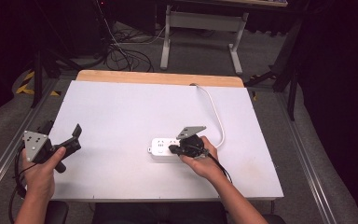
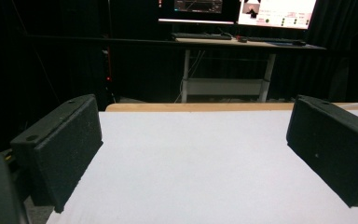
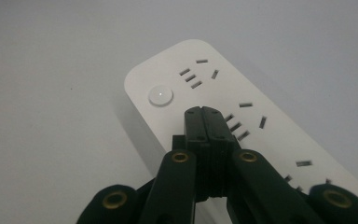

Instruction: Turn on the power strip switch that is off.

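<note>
White plastic power strip (image 3: 223, 100): lying flat on pale tabletop (image 1: 121, 116), directly under right gripper's tips, round button (image 3: 161, 95) just ahead-left of them.
Right gripper (image 3: 204, 112): hovering over strip, jaws pressed together, gripping nothing.
Left gripper (image 2: 191, 154): resting well apart, jaws spread wide, holding nothing.

Overhead forward-down; two close gripper-mounted views.

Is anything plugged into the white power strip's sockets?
No: in the right gripper view the power strip's visible sockets are bare, with the shut right tool over it.
</note>
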Demonstrator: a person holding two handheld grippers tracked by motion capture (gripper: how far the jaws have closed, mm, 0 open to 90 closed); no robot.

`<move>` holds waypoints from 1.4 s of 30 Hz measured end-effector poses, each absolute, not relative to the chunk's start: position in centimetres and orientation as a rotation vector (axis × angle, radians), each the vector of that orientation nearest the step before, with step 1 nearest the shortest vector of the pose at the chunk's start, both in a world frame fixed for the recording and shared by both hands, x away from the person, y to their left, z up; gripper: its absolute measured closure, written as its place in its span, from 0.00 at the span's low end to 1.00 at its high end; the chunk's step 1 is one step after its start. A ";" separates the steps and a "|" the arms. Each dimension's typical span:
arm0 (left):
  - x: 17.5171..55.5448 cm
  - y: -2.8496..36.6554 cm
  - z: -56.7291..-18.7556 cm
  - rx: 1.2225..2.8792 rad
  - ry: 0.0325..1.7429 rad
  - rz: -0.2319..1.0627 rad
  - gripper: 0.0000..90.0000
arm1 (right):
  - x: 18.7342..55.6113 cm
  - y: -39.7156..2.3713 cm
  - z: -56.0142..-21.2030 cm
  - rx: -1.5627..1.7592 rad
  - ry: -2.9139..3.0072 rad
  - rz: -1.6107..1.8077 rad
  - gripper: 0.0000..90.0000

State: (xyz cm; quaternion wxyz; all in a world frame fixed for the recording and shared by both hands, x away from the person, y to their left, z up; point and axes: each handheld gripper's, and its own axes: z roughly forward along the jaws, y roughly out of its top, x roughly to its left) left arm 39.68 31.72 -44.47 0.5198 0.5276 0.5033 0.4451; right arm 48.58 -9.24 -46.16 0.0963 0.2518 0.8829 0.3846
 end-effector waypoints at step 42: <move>40.1 31.5 -44.5 1.280 1.199 1.060 0.05 | 48.2 -9.3 -46.1 0.765 2.586 1.151 1.00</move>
